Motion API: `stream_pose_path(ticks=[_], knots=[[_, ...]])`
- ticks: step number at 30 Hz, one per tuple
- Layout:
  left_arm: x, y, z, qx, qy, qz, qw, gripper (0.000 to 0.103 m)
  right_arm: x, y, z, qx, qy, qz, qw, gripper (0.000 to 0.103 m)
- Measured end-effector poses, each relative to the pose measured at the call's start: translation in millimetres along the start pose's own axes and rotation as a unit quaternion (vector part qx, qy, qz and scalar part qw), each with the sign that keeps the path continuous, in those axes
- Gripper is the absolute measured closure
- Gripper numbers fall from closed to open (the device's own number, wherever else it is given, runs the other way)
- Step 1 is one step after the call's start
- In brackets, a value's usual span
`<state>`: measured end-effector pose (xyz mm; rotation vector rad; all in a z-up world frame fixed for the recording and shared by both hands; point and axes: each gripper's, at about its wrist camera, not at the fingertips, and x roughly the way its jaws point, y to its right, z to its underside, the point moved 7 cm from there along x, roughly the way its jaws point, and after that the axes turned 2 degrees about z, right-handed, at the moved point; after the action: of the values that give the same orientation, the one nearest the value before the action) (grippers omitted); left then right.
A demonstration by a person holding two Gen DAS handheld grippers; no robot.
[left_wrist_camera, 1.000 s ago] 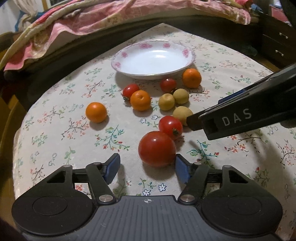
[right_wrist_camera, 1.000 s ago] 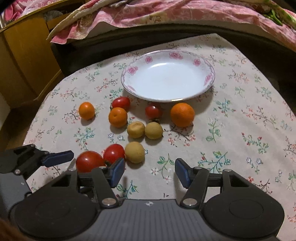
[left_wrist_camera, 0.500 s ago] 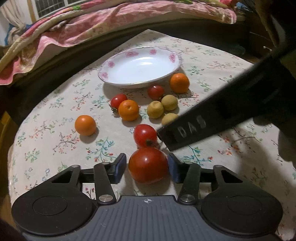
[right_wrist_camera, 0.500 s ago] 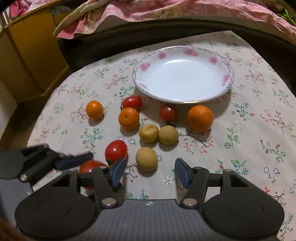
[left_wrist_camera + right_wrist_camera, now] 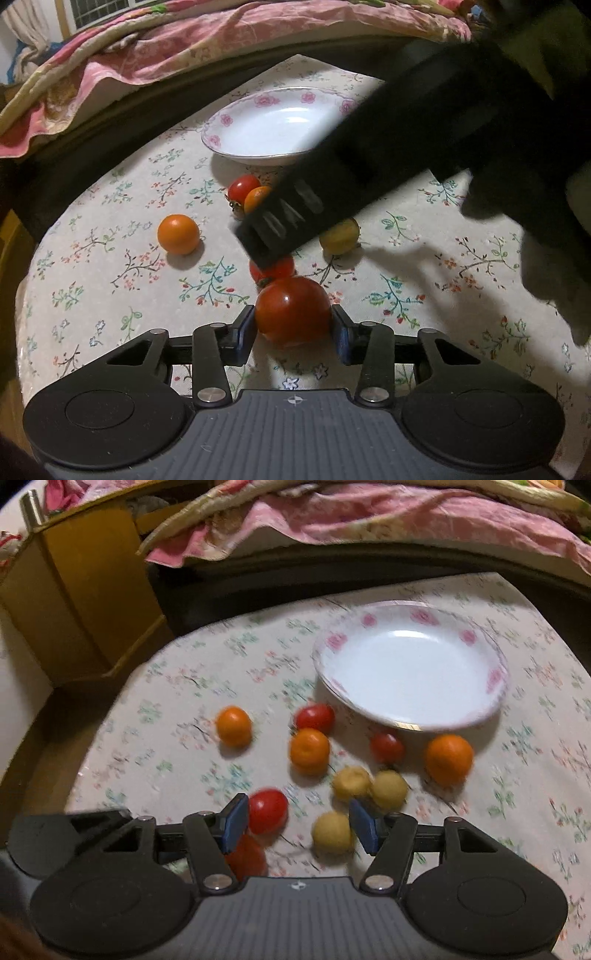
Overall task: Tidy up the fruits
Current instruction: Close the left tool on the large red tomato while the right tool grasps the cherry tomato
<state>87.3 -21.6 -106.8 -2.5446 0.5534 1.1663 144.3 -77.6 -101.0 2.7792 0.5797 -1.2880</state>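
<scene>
A large red tomato (image 5: 293,312) sits on the flowered tablecloth, and my left gripper (image 5: 293,330) is shut on it with a blue pad against each side. Just beyond it lies a small tomato (image 5: 273,267). My right gripper (image 5: 300,823) is open and low over the cloth. A small red tomato (image 5: 266,810) and a yellow fruit (image 5: 332,832) lie between its fingers. The right gripper's black body (image 5: 332,192) crosses the left wrist view and hides part of the fruit group. The white rose-rimmed plate (image 5: 410,664) holds nothing.
Three oranges (image 5: 233,725) (image 5: 309,751) (image 5: 448,758), two more tomatoes (image 5: 314,718) (image 5: 386,746) and two yellow fruits (image 5: 351,782) (image 5: 389,788) lie before the plate. A wooden cabinet (image 5: 85,590) stands at the left. Pink bedding (image 5: 369,520) runs behind the table.
My left gripper has moved up to the large tomato and shut on it. My right gripper has shifted left and forward, so the small tomato and a yellow fruit now lie between its fingers.
</scene>
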Motion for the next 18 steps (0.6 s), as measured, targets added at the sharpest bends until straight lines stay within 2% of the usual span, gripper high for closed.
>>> stream_pose_path(ticks=[3, 5, 8, 12, 18], knots=[[-1.8, 1.3, 2.0, 0.007, 0.0, 0.0, 1.0, 0.052, 6.7, -10.4, -4.3, -0.013, -0.006, -0.006, 1.0, 0.048], [-1.6, 1.4, 3.3, 0.008, 0.001, 0.0, 1.0, 0.052, 16.6, -16.4, -2.9, -0.02, -0.023, -0.014, 0.999, 0.058], [-1.5, 0.2, 4.7, 0.006, 0.001, 0.002, 1.0, 0.052, 32.9, -18.8, 4.5, -0.024, -0.049, -0.018, 0.998, 0.059], [0.4, -3.6, 4.3, -0.006, 0.001, 0.007, 1.0, 0.052, 33.7, -19.6, 4.0, -0.037, -0.043, -0.007, 0.998, 0.068], [3.2, -5.6, -0.6, -0.01, -0.007, 0.001, 0.9999, 0.052, 31.2, -15.9, 5.8, -0.036, -0.045, -0.001, 0.998, 0.069]])
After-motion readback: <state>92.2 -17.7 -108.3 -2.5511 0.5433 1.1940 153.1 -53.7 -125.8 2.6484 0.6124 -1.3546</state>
